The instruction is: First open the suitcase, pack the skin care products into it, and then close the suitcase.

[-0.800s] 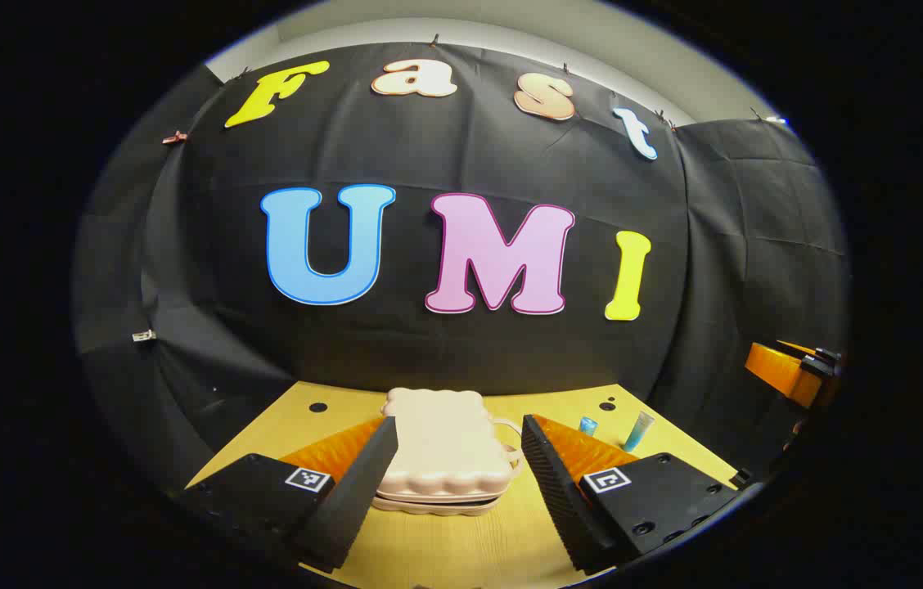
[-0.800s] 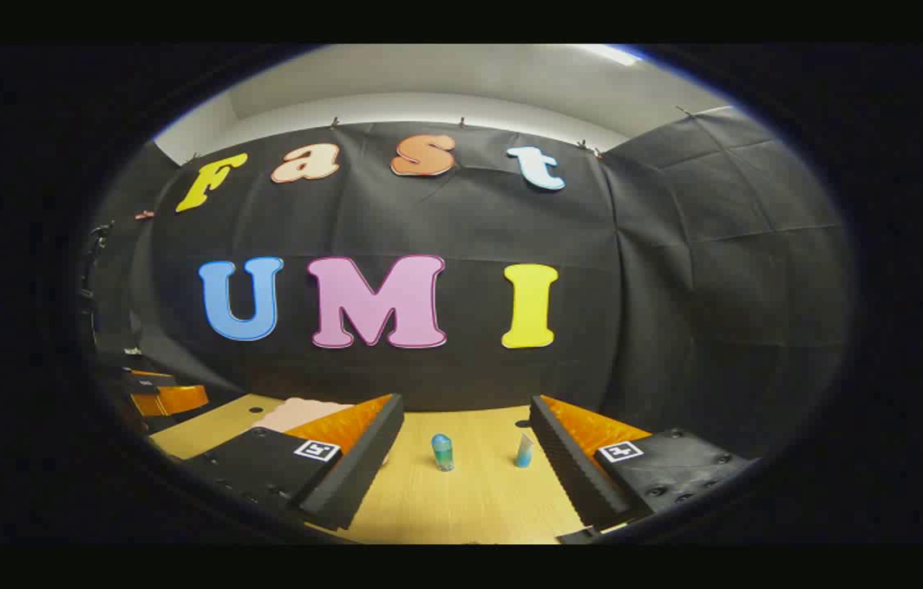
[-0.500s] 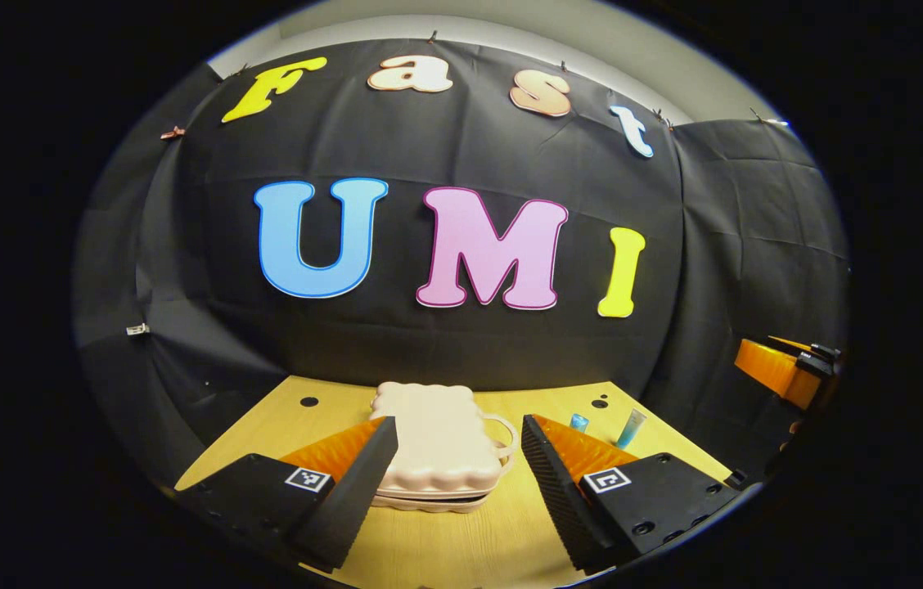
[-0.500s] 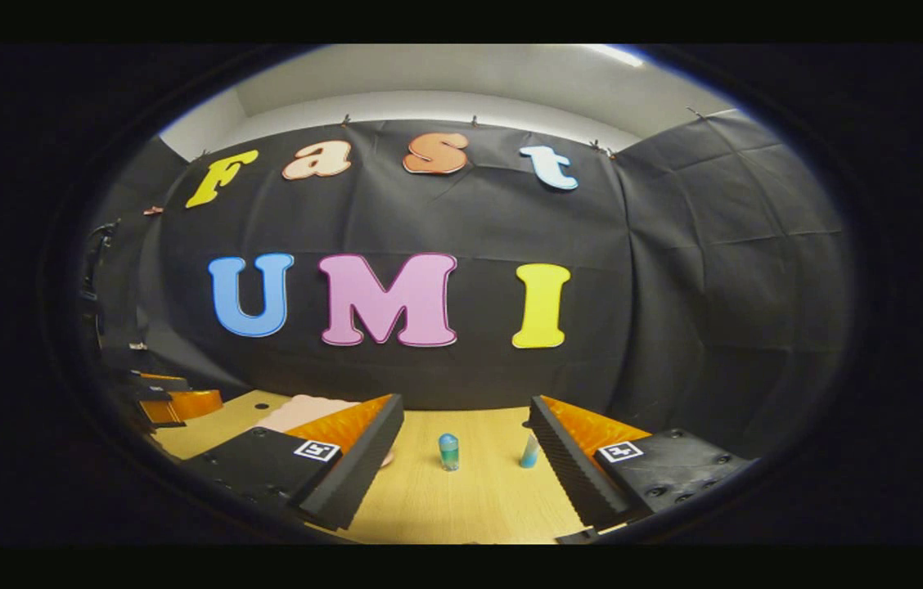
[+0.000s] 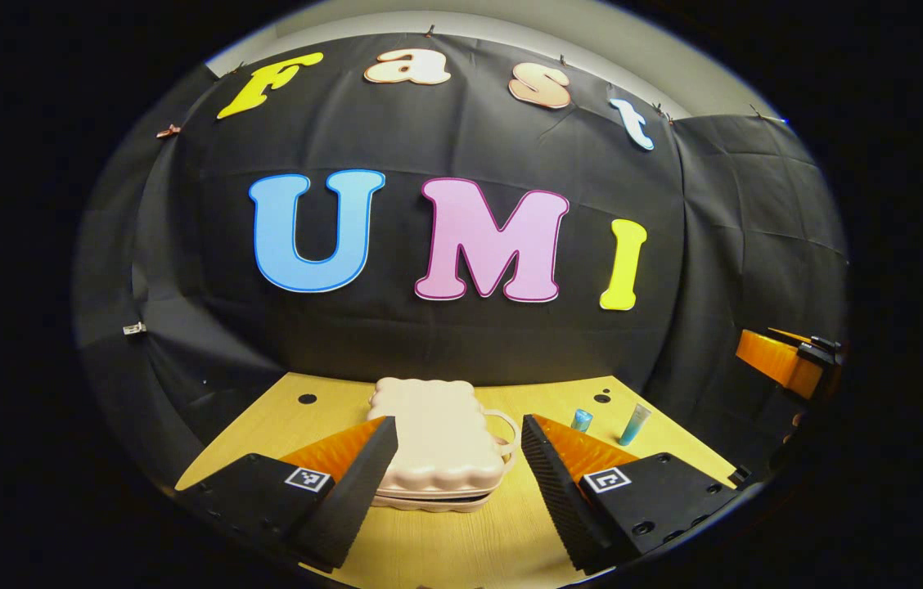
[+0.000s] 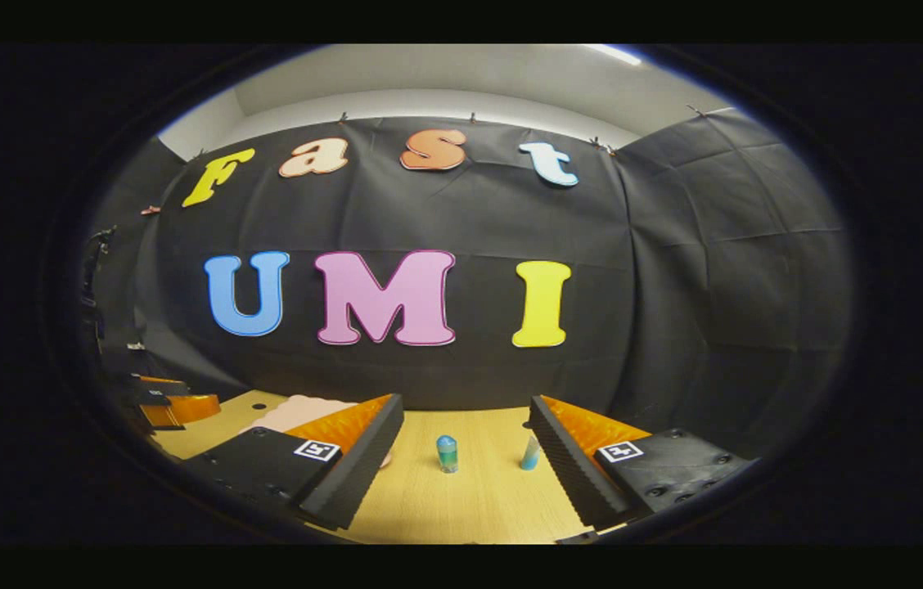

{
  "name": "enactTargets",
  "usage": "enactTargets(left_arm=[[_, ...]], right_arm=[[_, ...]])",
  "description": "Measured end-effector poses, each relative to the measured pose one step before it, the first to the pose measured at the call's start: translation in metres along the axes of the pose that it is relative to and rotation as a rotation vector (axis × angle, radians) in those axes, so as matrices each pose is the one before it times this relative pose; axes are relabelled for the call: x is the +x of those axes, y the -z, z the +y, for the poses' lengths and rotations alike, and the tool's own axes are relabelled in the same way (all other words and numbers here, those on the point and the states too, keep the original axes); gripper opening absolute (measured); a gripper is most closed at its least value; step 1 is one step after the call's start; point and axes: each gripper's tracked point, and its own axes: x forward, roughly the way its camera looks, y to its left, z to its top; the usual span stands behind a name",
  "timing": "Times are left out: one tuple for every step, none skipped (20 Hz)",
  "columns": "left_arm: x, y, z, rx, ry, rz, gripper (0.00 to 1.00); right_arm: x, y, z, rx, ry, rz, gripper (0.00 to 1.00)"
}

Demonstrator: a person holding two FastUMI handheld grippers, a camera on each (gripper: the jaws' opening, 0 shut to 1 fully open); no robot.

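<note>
One pink suitcase (image 5: 438,442) lies shut, mid-table (image 5: 461,548), w/ bottle (image 6: 447,452) & tube (image 6: 529,452) upright to its right. Left gripper (image 5: 458,470) & right gripper (image 6: 466,458) both spread, holding nothing. Step: opening not begun; next needs lid-edge purchase.

Suitcase shut, products out on tabletop.
Pale pink suitcase (image 5: 437,442) lies flat, closed; small blue bottle (image 6: 447,453) and blue tube (image 6: 529,452) stand upright beside it.

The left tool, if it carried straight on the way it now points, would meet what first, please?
Most likely the closed suitcase: it lies flat on the table straight ahead, framed between the open left tool's fingers. Depth is hard to judge.
</note>
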Motion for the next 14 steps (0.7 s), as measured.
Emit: enactTargets(left_arm=[[0.00199, -0.00091, -0.00124, -0.00068, 0.00106, -0.00224, 0.96], [0.00272, -0.00028, -0.00085, -0.00084, 0.00450, -0.00149, 0.96], [0.00322, -0.00092, -0.00224, 0.00134, 0.00393, 0.00281, 0.96], [0.00488, 0.00074, -0.00190, 0.00122, -0.00090, 0.00471, 0.96], [0.00501, -0.00182, -0.00247, -0.00292, 0.00301, 0.00375, 0.96], [0.00686, 0.00039, -0.00481, -0.00692, 0.00925, 0.00724, 0.96], [0.00801, -0.00133, -0.00527, -0.00907, 0.00864, 0.00927, 0.96], [0.01015, 0.00132, -0.00549, -0.00790, 0.00789, 0.01314, 0.96], [0.01058, 0.00134, -0.00614, -0.00548, 0.00861, 0.01427, 0.96], [0.01180, 0.00356, -0.00470, -0.00242, 0.00247, 0.01687, 0.96], [0.01167, 0.00330, -0.00544, -0.00155, 0.01003, 0.01490, 0.96], [0.01249, 0.00496, -0.00576, 0.00198, 0.00868, 0.01648, 0.96], [0.01313, 0.00442, -0.00560, 0.00482, 0.01089, 0.01908, 0.96], [0.01388, 0.00535, -0.00567, 0.00658, 0.00925, 0.02016, 0.96]], right_arm=[[0.00237, -0.00115, -0.00031, 0.00020, 0.00022, -0.00530, 0.92], [0.00186, 0.00014, -0.00033, -0.00421, -0.00231, -0.00087, 0.92], [0.00187, 0.00092, 0.00072, -0.00477, -0.00356, -0.00076, 0.92], [0.00153, 0.00107, -0.00050, -0.00384, -0.00331, 0.00185, 0.92], [0.00208, 0.00061, -0.00111, -0.00213, -0.00293, 0.00252, 0.92], [0.00214, 0.00141, -0.00088, -0.00253, -0.00171, 0.00229, 0.92], [0.00325, 0.00235, -0.00215, -0.01034, 0.00167, 0.00181, 0.92], [0.00440, 0.00314, -0.00216, -0.01701, 0.00038, 0.00487, 0.92], [0.00392, 0.00299, -0.00136, -0.01269, -0.00452, 0.00187, 0.98], [0.00433, 0.00175, -0.00147, -0.00699, -0.00464, 0.00014, 0.98], [0.00452, 0.00205, -0.00258, -0.00348, -0.00315, 0.00226, 0.98], [0.00525, 0.00249, -0.00303, -0.00054, -0.00141, 0.00271, 0.93], [0.00472, 0.00169, -0.00368, -0.00036, 0.00007, -0.00198, 0.98], [0.00585, 0.00204, -0.00378, -0.00063, 0.00155, -0.00075, 0.97]])
